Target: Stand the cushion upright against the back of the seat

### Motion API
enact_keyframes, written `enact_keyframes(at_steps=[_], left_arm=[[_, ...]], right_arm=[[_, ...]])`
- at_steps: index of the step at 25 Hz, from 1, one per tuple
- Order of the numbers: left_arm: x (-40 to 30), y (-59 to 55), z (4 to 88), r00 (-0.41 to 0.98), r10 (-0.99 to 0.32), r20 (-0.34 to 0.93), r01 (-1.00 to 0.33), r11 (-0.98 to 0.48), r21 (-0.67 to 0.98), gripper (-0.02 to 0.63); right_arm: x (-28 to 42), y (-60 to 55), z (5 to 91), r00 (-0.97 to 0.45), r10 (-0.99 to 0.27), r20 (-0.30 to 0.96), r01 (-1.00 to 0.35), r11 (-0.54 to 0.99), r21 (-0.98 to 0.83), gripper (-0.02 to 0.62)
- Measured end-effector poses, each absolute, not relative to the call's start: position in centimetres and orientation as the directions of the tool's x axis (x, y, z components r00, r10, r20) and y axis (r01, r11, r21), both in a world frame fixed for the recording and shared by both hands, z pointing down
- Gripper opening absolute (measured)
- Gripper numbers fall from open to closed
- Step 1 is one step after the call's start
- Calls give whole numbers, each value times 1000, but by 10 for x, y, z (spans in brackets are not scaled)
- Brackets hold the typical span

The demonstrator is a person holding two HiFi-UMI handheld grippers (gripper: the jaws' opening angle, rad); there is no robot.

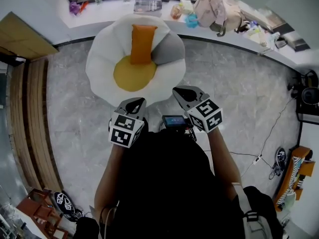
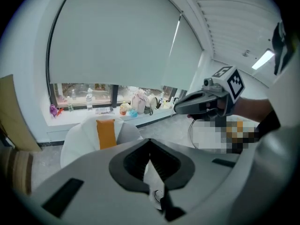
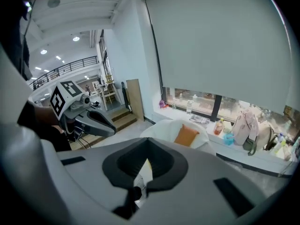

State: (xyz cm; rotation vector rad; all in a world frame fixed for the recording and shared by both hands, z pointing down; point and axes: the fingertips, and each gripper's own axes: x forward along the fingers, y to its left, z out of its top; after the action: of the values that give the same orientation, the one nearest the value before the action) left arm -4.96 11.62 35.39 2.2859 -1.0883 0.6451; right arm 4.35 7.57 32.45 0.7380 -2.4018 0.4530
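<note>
Leaning upright, orange cushion (image 1: 143,44) rests against seat (image 1: 104,63) back.

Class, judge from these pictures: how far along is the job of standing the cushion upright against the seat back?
Done: the orange cushion stands upright against the back of the white seat. In hand: nothing; the left tool and right tool are both shut, empty and clear of the seat. Left: nothing that shows.
</note>
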Motion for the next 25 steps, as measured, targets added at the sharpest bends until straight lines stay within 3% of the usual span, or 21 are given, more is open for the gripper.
enact_keyframes(at_steps=[14, 25], left_arm=[[59, 235, 344, 535, -557, 635, -819, -525, 230, 13], [73, 273, 356, 489, -577, 654, -858, -452, 243, 12]], right_arm=[[146, 184, 335, -761, -320, 564, -542, 791, -283, 17], [165, 229, 340, -806, -270, 527, -461, 844, -273, 17]])
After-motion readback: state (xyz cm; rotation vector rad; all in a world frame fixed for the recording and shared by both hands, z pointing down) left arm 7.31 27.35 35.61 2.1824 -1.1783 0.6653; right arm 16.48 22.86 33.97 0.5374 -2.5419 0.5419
